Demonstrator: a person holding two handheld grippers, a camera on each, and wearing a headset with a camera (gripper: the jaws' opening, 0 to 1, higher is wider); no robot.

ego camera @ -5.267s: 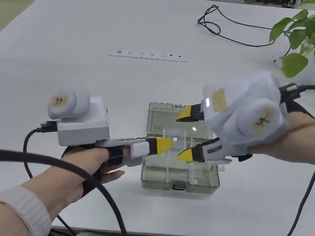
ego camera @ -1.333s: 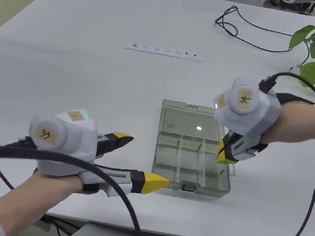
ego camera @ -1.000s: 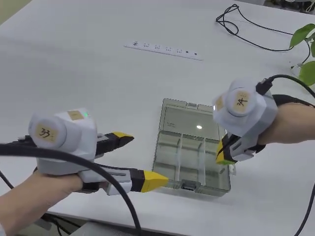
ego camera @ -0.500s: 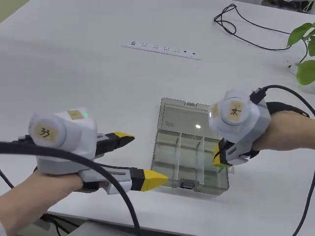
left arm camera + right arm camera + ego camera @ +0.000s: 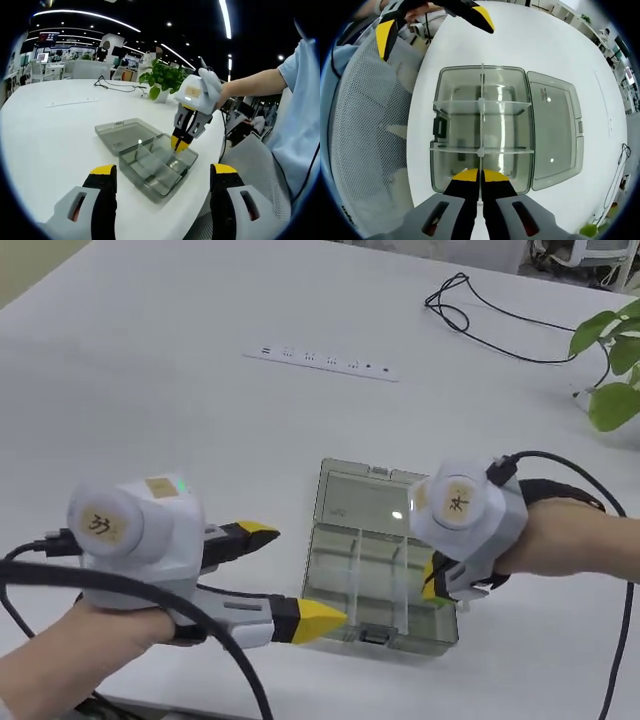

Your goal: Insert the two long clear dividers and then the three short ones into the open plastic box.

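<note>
The open clear plastic box (image 5: 335, 615) lies near the table's front edge, its lid (image 5: 365, 495) flat behind it. Two clear dividers (image 5: 505, 104) (image 5: 505, 150) stand across its base (image 5: 455, 125). A third clear divider (image 5: 481, 120) runs crosswise through both, and my right gripper (image 5: 480, 174) is shut on its near end, pointing down over the box's right end (image 5: 432, 590). My left gripper (image 5: 292, 575) hangs open to the front left of the box with nothing between its fingers. In the left gripper view the box (image 5: 131, 172) sits between the jaws, with the right gripper (image 5: 179, 144) above it.
A white power strip (image 5: 320, 357) lies behind the box, a black cable (image 5: 480, 315) at the far right, and a leafy plant (image 5: 610, 370) at the right edge. The table's front edge runs close below the box. A mesh chair (image 5: 375, 150) stands beside the table.
Five seconds ago both grippers were over the box; the left has since pulled back to the front left. Over the last second the right gripper has sunk a little onto the box's right end.
</note>
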